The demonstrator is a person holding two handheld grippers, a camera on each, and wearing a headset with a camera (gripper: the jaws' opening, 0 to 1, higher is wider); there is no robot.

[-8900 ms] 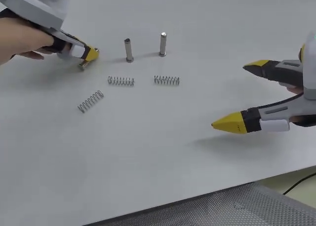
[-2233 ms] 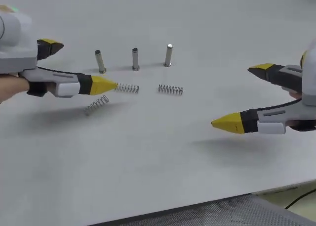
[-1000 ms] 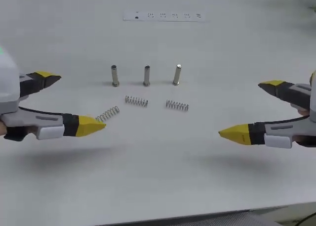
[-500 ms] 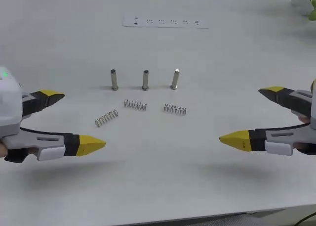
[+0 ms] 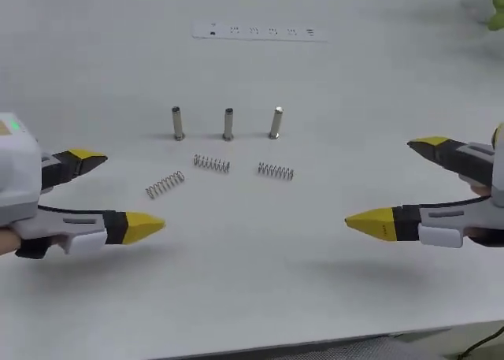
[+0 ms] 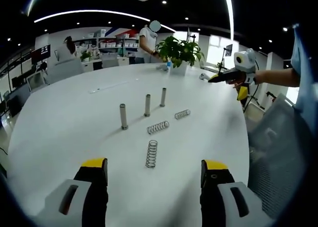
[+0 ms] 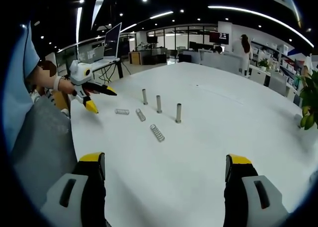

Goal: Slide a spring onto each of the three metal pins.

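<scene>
Three metal pins (image 5: 177, 124) (image 5: 228, 124) (image 5: 276, 123) stand upright in a row on the white table. In front of them lie three loose springs (image 5: 164, 184) (image 5: 211, 164) (image 5: 275, 171); none is on a pin. My left gripper (image 5: 130, 190) hovers open at the near left, its jaws empty, with the nearest spring (image 6: 151, 153) straight ahead. At the near right my right gripper (image 5: 378, 182) is open and empty too, facing the pins (image 7: 159, 104) and a spring (image 7: 157, 132) from some way off.
A white power strip (image 5: 260, 31) lies flat at the back of the table. A green plant (image 6: 181, 50) stands at the far right corner. The table's front edge (image 5: 315, 346) runs just below the grippers. A person stands far off in the office.
A third pin now stands left of the other two. My left gripper, then shut beside them, has opened and drawn back to the near left. The right gripper has barely moved.
</scene>
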